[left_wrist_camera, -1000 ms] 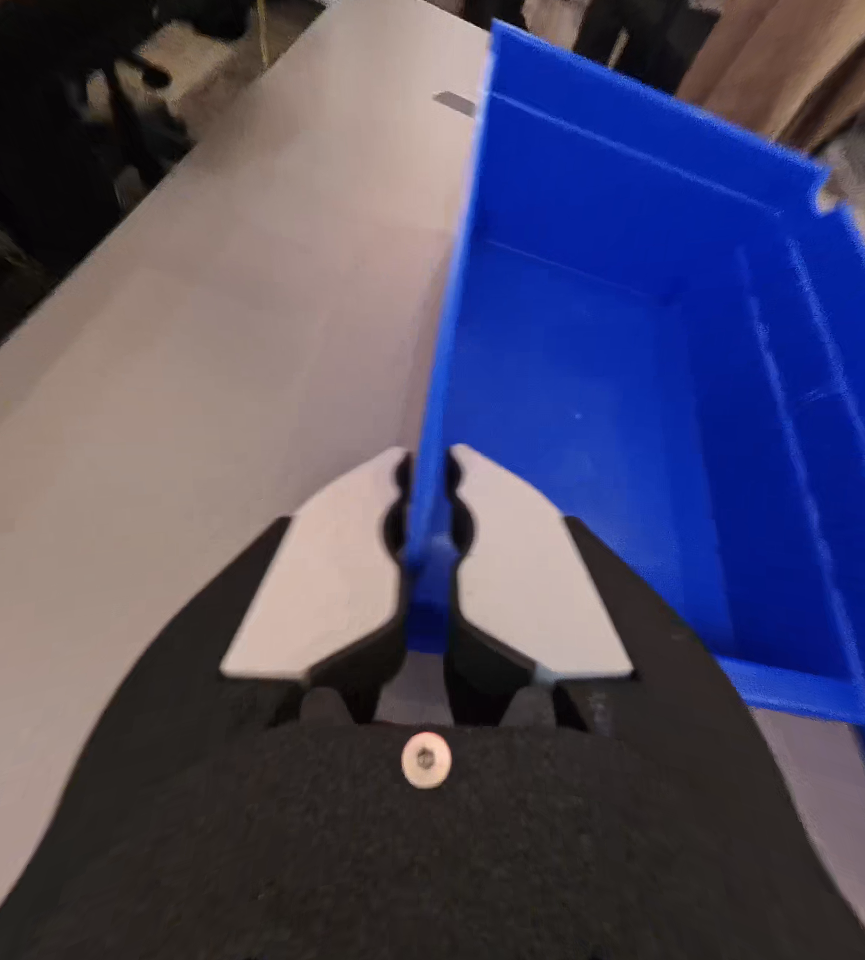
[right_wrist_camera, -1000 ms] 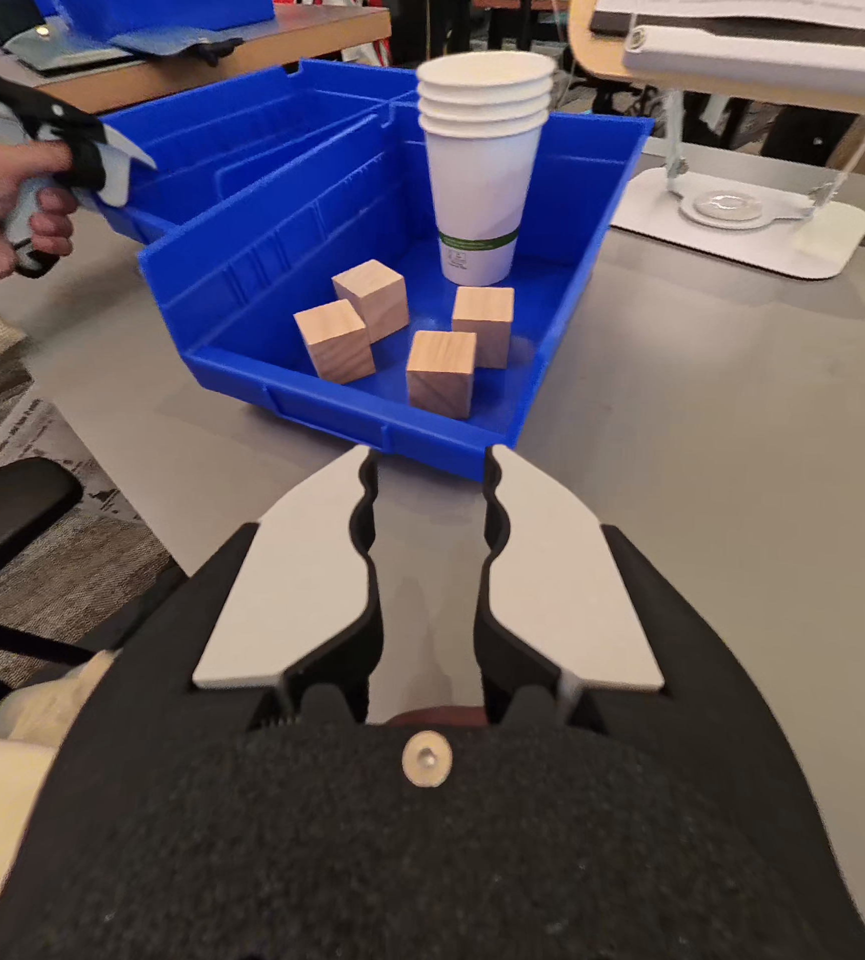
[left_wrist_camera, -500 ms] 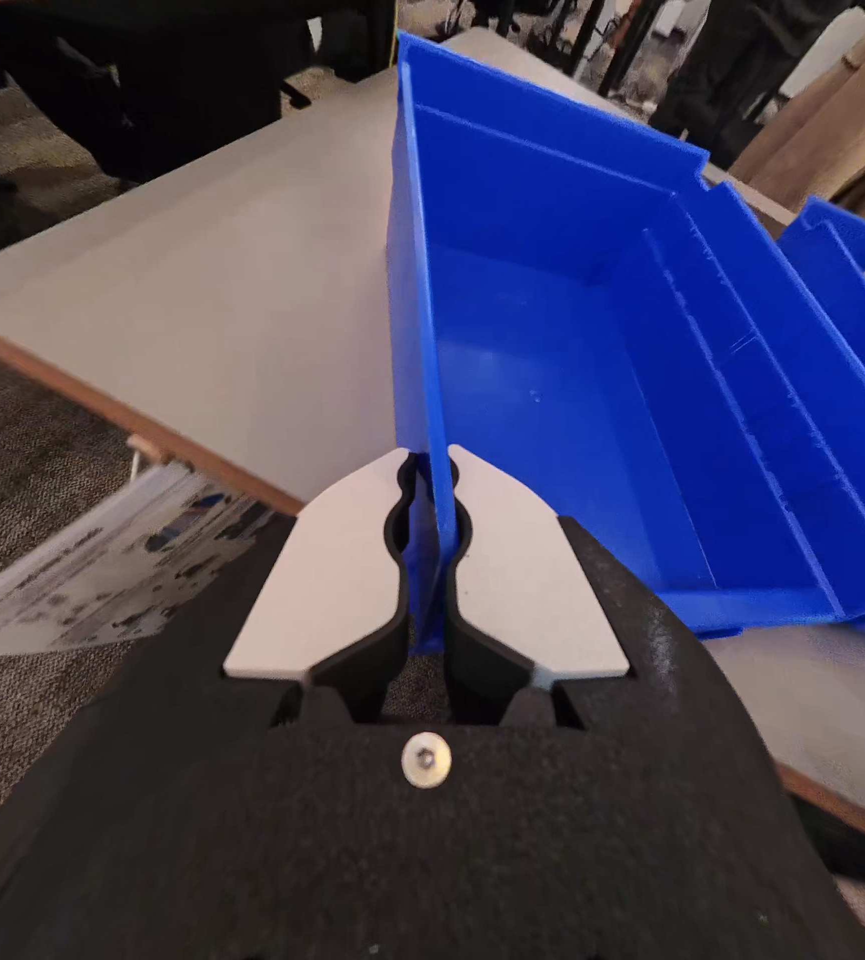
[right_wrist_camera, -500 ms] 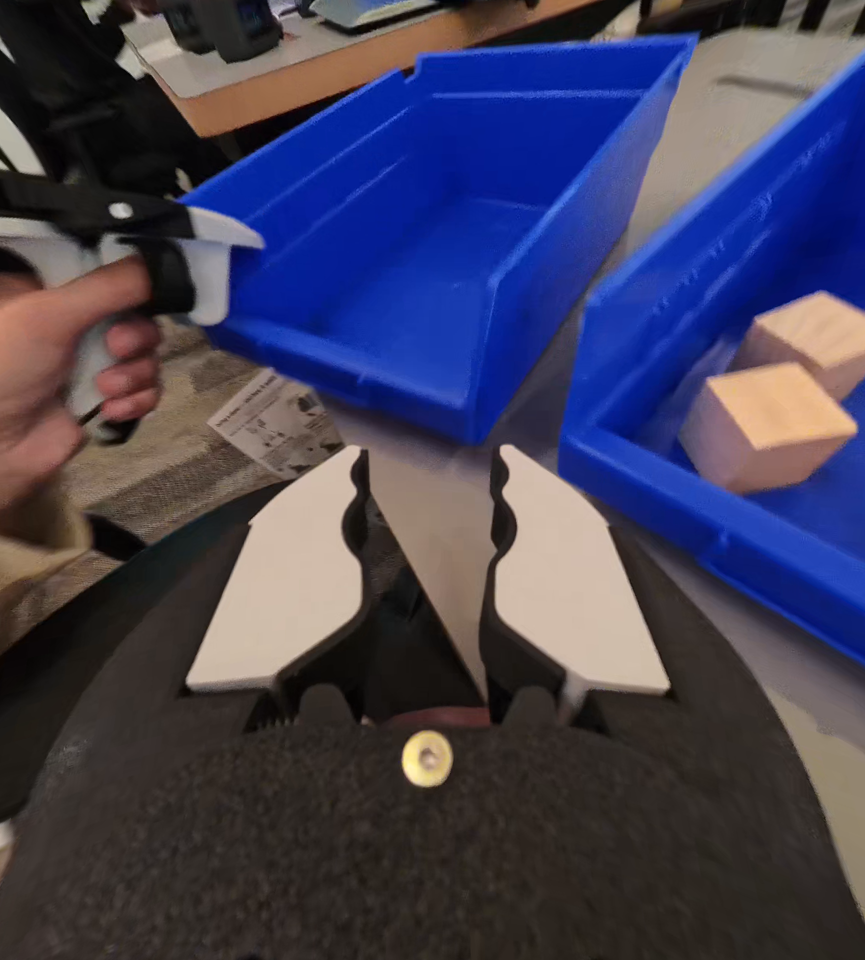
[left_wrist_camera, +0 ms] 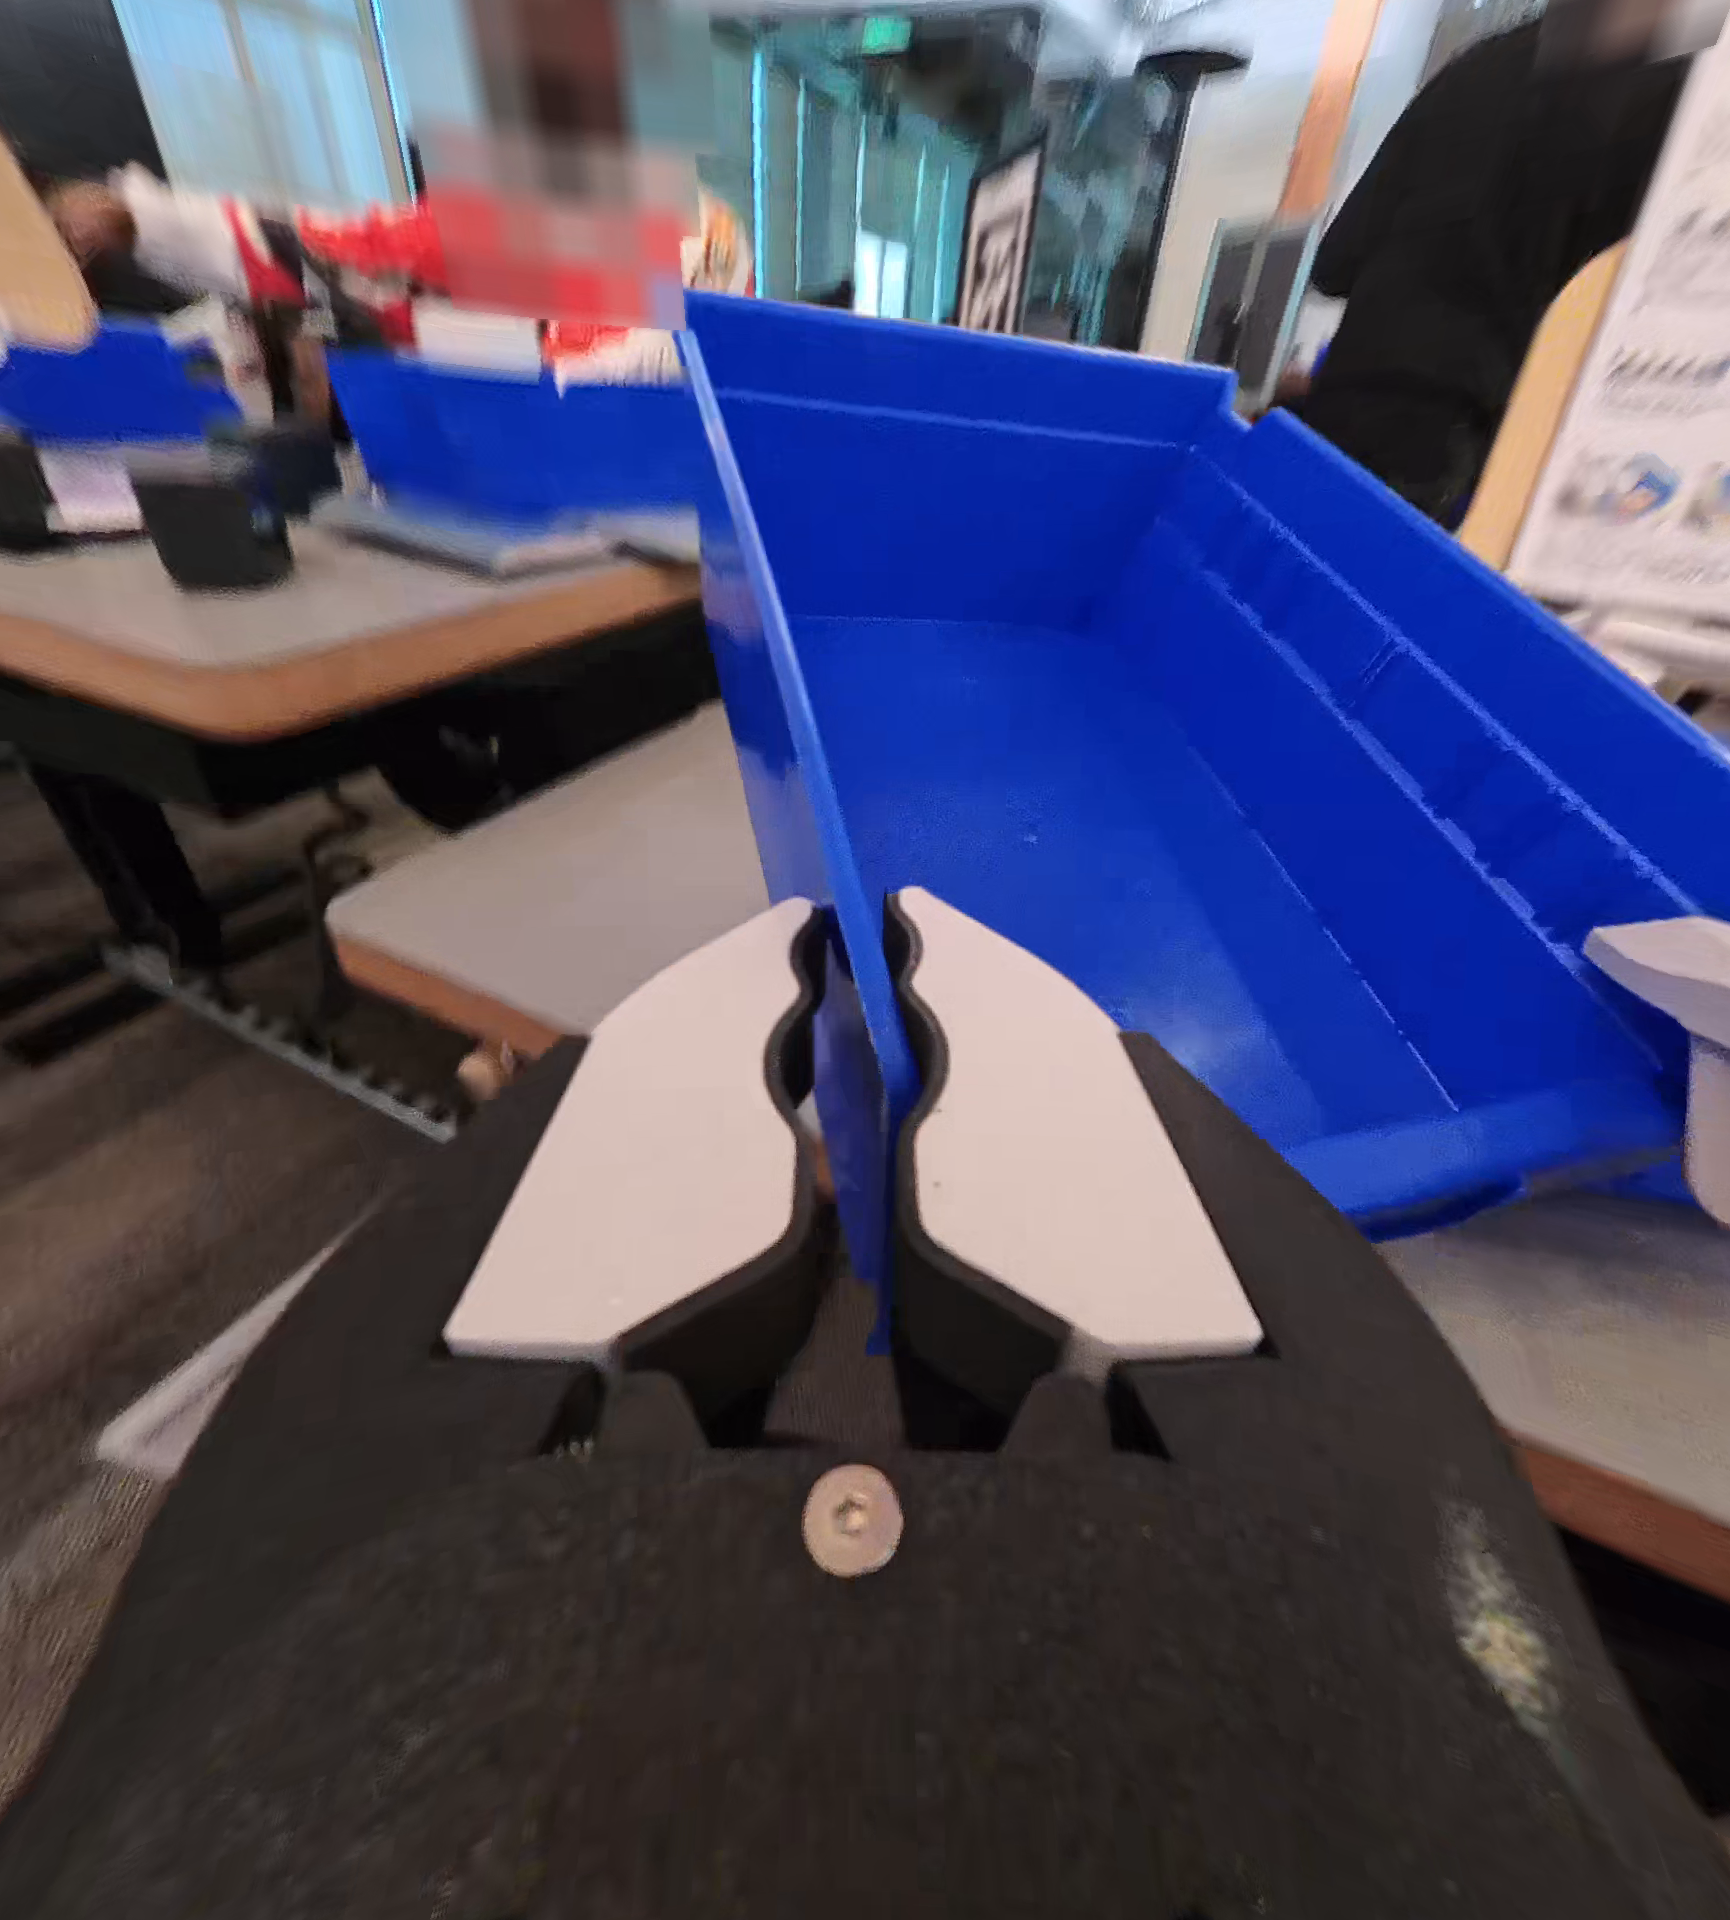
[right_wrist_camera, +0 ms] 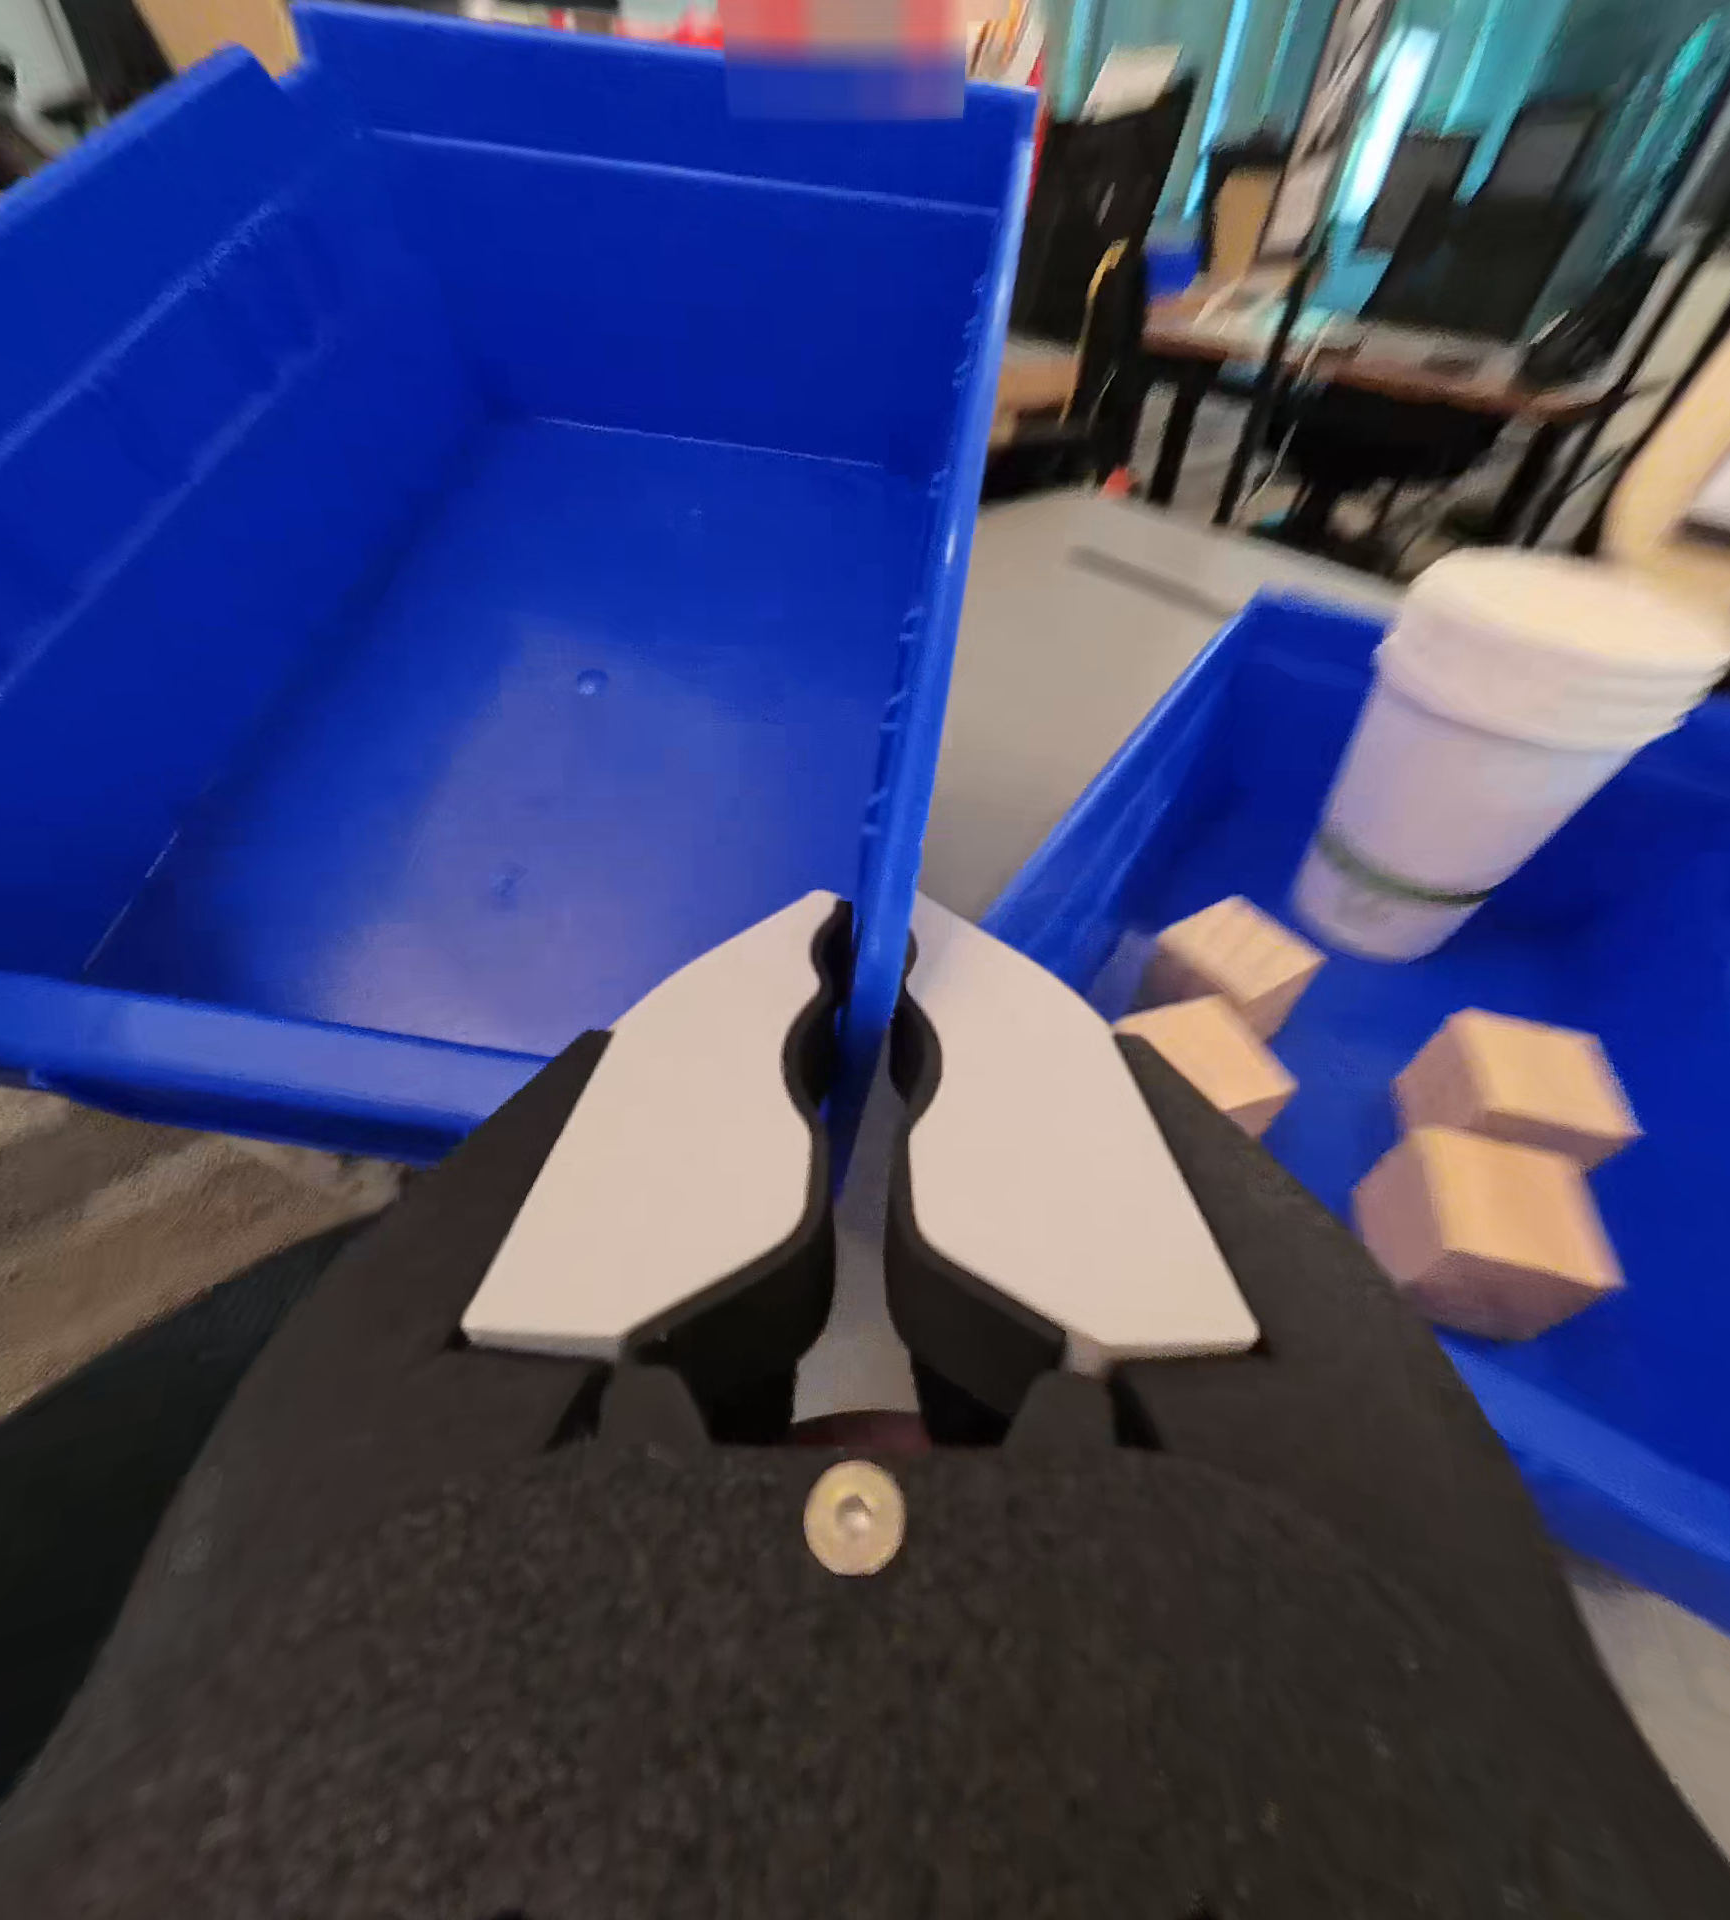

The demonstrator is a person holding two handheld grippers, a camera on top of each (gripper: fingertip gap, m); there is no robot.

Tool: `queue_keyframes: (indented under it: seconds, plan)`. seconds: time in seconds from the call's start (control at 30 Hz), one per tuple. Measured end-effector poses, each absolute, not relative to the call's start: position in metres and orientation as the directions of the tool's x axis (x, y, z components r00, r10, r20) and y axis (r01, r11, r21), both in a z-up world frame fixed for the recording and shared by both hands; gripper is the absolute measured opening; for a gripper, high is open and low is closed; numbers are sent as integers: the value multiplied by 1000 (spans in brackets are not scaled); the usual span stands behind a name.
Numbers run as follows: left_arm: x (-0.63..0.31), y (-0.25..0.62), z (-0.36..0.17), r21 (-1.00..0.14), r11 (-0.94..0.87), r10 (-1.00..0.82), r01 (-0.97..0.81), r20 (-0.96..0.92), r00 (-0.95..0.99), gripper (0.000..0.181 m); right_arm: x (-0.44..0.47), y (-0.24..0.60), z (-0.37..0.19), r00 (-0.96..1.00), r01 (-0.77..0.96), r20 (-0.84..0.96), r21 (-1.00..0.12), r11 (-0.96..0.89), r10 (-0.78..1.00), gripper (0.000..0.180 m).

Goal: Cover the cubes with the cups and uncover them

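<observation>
My left gripper point(left_wrist_camera: 856, 925) is shut on the left wall of an empty blue bin point(left_wrist_camera: 1069, 790) and holds it lifted and tilted. My right gripper point(right_wrist_camera: 876, 920) is shut on the right wall of the same empty bin point(right_wrist_camera: 487, 582); its fingers point(left_wrist_camera: 1713, 997) also show at the bin's right corner in the left wrist view. A second blue bin point(right_wrist_camera: 1713, 1382) on the grey table holds several wooden cubes point(right_wrist_camera: 1489, 1226) and a stack of white paper cups point(right_wrist_camera: 1495, 769) standing upright at its back.
The grey table point(left_wrist_camera: 570, 883) with a wooden edge lies under the lifted bin. Another desk point(left_wrist_camera: 217, 644) with dark items and more blue bins stands behind. Carpet floor point(left_wrist_camera: 113, 1195) lies to the left. A person in dark clothes point(left_wrist_camera: 1463, 239) stands at the back right.
The right gripper has moved onto the empty bin's right wall and shut on it. The left gripper keeps its hold, and the bin has risen off the table and tilted.
</observation>
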State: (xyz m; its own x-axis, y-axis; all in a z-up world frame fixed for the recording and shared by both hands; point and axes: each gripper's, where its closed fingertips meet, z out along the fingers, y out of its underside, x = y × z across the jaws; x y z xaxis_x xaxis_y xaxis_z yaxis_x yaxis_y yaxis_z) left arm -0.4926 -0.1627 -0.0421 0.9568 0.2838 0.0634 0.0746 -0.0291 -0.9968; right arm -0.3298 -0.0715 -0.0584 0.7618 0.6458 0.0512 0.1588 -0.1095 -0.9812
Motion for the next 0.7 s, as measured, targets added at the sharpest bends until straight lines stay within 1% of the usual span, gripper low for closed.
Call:
queue_keyframes:
  seconds: [0.1, 0.2, 0.27, 0.37, 0.43, 0.53, 0.63, 0.7]
  plan:
    - [-454, -146, 13, -995, 95, 197, 29, 47, 979, 8, -279, -70, 4, 831, 81, 81, -996, 24, 550, 4]
    - [-388, -114, 61, -989, 149, 27, 8, 12, 1000, 9, -200, -67, 58, 910, 48, 87, -993, 106, 405, 4]
    - [-328, -92, 86, -987, 158, -93, -32, -47, 995, 10, -135, -66, 82, 954, 35, 70, -992, 125, 292, 4]
    - [-226, -60, 111, -981, 177, -260, -74, -119, 958, 9, -30, -67, 102, 995, 20, 32, -993, 118, 95, 2]
    - [-155, -39, 115, -983, 165, -349, -79, -133, 927, 8, 39, -68, 101, 999, 21, 20, -997, 72, -26, 3]
    - [-56, -9, 97, -995, 75, -474, -64, -92, 876, 7, 130, -69, 78, 987, 16, 21, -999, -33, -162, 4]
    - [24, 17, 52, -996, -51, -543, -67, -28, 839, 5, 201, -65, 37, 968, 8, 47, -988, -156, -245, 4]
    - [63, 27, 14, -987, -143, -557, -69, 22, 830, 5, 237, -58, 2, 964, -21, 45, -969, -245, -261, 4]
